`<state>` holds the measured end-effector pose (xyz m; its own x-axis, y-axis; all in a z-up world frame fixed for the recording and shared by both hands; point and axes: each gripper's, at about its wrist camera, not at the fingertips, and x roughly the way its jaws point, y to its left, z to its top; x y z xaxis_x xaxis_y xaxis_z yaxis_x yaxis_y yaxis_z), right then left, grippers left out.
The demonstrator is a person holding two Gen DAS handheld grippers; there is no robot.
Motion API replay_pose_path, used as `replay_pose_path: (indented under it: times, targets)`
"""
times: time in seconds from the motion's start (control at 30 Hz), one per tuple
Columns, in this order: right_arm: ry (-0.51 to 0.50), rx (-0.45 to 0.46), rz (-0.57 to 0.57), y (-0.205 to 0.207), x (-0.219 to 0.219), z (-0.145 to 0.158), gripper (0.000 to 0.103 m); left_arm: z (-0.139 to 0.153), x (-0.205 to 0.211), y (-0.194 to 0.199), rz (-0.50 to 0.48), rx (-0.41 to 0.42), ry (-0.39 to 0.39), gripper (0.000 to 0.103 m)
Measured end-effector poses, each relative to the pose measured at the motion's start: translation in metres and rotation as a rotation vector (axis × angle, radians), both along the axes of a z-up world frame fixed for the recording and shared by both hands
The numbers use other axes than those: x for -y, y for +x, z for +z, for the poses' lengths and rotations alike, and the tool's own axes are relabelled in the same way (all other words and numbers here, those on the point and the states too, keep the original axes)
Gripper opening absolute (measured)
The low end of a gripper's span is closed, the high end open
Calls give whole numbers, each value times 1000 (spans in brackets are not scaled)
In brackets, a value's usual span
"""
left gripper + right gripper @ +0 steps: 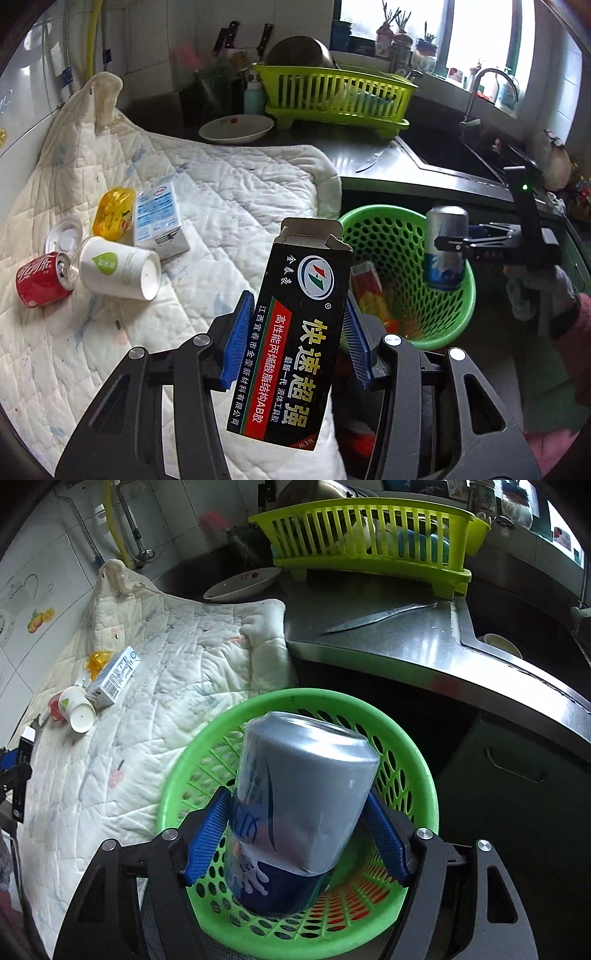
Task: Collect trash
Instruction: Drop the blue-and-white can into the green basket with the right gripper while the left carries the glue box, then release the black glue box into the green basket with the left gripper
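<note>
- Right gripper [295,845] clamped the silver-blue can [299,812], poised right over the green basket [417,775] — drop-off step, and it needed only to let go.
- Left gripper [291,339] gripped the black glue box [291,332], near the basket's rim, due in next.
- Red can [42,278], paper cup [118,267] and carton [159,219] waited on the quilt [229,192].

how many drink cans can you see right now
2. A silver and blue can is held in the right claw over the green basket; a red cola can lies on the quilt. The basket may hide more.
</note>
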<state>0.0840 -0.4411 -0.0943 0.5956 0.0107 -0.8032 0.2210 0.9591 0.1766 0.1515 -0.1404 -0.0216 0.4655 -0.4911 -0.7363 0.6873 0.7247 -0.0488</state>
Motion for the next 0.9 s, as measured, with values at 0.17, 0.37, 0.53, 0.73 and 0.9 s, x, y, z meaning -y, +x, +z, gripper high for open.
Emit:
replay_pose_path:
  times: [0.17,0.37,0.53,0.73,0.9]
  targets:
    - [6,2,-19,-11,10,-9,72,0,34,-4,-38,-19,-19,48]
    - [2,41,-15,-29,15,1,73,-7,71,-8,-72,-56,-33,48]
    - [-17,83,-17,-43,13,12,75,-20,102,-7,-85,-99,-25,48]
    - [-10,122,-35,-62,18,21,76,-34,133,-5,-92,-141,-25,48]
    - [-4,137,-45,-74,24,24,76,-43,152,-4,-93,-155,-18,49]
